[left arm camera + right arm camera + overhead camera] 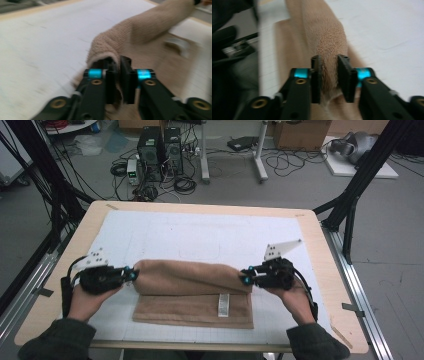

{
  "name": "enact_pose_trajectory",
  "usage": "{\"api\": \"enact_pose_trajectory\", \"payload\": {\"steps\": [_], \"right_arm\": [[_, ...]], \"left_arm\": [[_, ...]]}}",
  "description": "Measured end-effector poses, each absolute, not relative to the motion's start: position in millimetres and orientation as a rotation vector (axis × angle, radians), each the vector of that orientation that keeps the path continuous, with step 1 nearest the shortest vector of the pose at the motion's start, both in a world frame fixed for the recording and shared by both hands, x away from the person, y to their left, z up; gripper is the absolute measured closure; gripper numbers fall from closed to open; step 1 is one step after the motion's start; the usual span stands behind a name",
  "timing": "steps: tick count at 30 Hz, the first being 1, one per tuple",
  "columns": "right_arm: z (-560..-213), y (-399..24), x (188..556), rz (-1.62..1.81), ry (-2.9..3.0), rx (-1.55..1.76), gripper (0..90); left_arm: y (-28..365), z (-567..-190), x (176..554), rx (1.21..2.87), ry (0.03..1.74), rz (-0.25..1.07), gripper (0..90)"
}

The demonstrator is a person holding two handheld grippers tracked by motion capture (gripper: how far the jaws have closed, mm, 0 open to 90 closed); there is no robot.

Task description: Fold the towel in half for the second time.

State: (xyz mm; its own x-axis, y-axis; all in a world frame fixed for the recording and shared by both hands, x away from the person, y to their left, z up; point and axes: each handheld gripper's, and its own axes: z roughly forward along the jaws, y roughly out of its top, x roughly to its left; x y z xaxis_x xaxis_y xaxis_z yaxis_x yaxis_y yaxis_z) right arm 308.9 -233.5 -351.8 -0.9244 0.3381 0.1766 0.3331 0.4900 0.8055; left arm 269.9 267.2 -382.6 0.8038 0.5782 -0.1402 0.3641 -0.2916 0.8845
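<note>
From the high view, a tan towel (192, 292) lies across the near half of the worktop (320, 255), stretched between the two tools. The left tool (131, 274) has hold of the towel's one end and the right tool (246, 279) its other end, so the far edge hangs lifted as a rounded fold over the flat layer nearer the person. That hold at both ends probably serves to carry the edge over evenly and fold the cloth in half. A small white label (223, 304) sits on the flat layer, just nearer the person than the right tool. A white gridded mat (200, 232) covers the worktop beyond both tools. Farther off, the grey floor carries computer towers (160, 150), loose cables and a cardboard box (300, 132), with black frame struts at either side.

In the left gripper view, the left tool (117, 80) has its jaws nearly together, pinching a bunched corner of towel (140, 27); the cloth runs away from the tips up and to the right. The picture is blurred.

In the right gripper view, the right tool (330, 77) stands a little parted, with a thick ridge of towel (324, 32) gripped between the pads and running straight ahead from them. White mat (392, 30) lies to the right of the jaws.
</note>
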Motion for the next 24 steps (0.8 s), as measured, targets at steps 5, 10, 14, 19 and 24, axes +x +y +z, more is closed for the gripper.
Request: {"api": "enact_pose_trajectory", "payload": {"steps": [5, 10, 14, 19, 24], "right_arm": [[-355.1, -237.8, 290.4, 1.495, 2.675, 0.591, 58.4], [-376.9, -231.2, 308.2, 1.379, 2.708, 0.649, 55.4], [-397.6, -220.9, 323.5, 1.247, 2.729, 0.655, 53.8], [-418.6, -211.7, 334.1, 1.100, 2.737, 0.670, 57.4], [-424.4, -199.4, 335.3, 1.001, 2.770, 0.627, 81.0]], "left_arm": [[275.7, -383.6, 251.3, 1.905, 0.684, 0.200, 54.2], [270.2, -390.4, 264.2, 1.919, 0.707, 0.205, 53.3], [256.2, -400.8, 285.7, 1.956, 0.746, 0.257, 56.8], [231.8, -424.7, 310.9, 2.084, 0.800, 0.299, 56.1], [219.4, -436.8, 318.4, 2.150, 0.801, 0.360, 82.7]]}}
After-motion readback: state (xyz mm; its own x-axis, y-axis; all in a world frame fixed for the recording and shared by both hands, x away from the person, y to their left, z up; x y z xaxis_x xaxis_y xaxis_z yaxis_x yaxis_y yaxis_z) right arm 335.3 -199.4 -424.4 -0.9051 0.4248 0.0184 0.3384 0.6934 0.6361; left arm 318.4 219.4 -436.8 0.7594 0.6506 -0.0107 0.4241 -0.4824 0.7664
